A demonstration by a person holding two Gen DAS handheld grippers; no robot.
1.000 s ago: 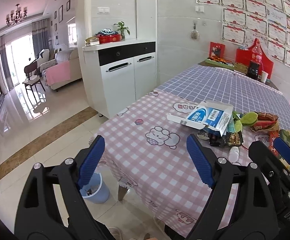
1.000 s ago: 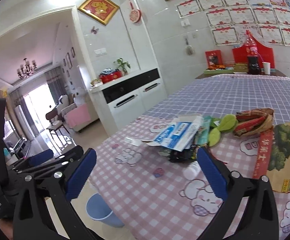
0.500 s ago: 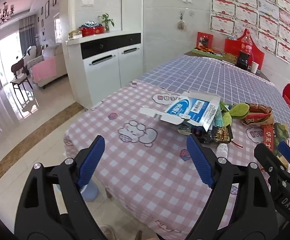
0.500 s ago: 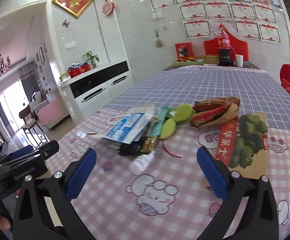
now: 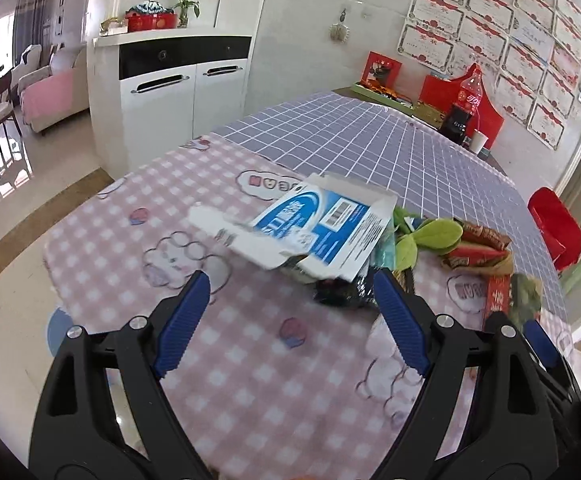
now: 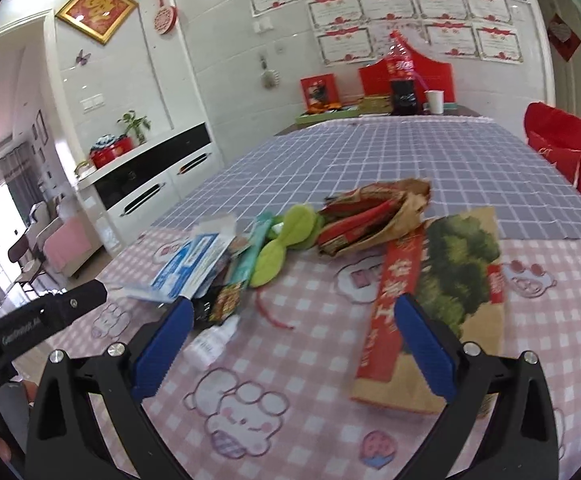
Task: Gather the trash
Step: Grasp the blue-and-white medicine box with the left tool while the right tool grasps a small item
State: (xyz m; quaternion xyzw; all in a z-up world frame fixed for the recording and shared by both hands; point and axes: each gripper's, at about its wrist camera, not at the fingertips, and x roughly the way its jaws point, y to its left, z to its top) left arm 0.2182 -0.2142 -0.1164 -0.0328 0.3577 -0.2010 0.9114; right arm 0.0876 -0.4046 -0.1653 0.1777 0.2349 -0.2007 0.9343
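Observation:
A pile of trash lies on the pink checked tablecloth (image 5: 250, 360): a flattened blue and white box (image 5: 322, 224) (image 6: 194, 264), dark snack wrappers (image 5: 342, 292) (image 6: 226, 300), green peels (image 5: 430, 236) (image 6: 286, 236), red-brown wrappers (image 6: 370, 216), a small white bottle (image 6: 210, 340) and a flat brown carton with a tree picture (image 6: 438, 292). My left gripper (image 5: 290, 312) is open and empty just in front of the blue box. My right gripper (image 6: 290, 336) is open and empty above the cloth, between the bottle and the carton.
A light blue bin (image 5: 56, 328) stands on the floor at the table's left corner. A white cabinet (image 5: 162, 92) stands left of the table. A cola bottle (image 6: 400, 76), a cup and red boxes stand at the far end. A red chair (image 6: 562, 148) is on the right.
Both grippers have moved forward over the table and nearer the trash pile. The bin has slipped to the left edge of the left wrist view. Both stay open.

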